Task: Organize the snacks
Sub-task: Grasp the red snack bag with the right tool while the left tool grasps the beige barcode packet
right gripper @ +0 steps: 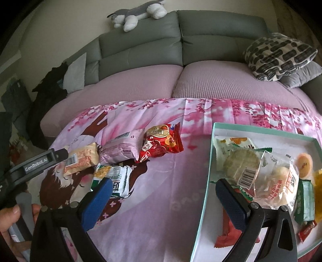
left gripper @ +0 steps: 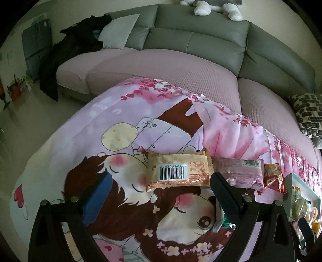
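A: What does the left camera see?
B: The left gripper (left gripper: pixel 161 193) spread wide, empty, just before the beige snack (left gripper: pixel 178 171) on the pink cloth (left gripper: pixel 120 112).
A: And the right camera?
B: More! The right gripper (right gripper: pixel 164 191) gapes empty too. A box (right gripper: pixel 203 193) holds many snacks. The red snack (right gripper: pixel 161 143) lies outside, on the cloth.

It was a home living room — a grey sectional sofa (right gripper: pixel 140 50) filled the upper frame, a plush toy (right gripper: pixel 138 14) lay along its back, patterned cushions (right gripper: pixel 279 56) sat upper right — and a cartoon-print cloth (right gripper: pixel 161 191) covered the foreground.
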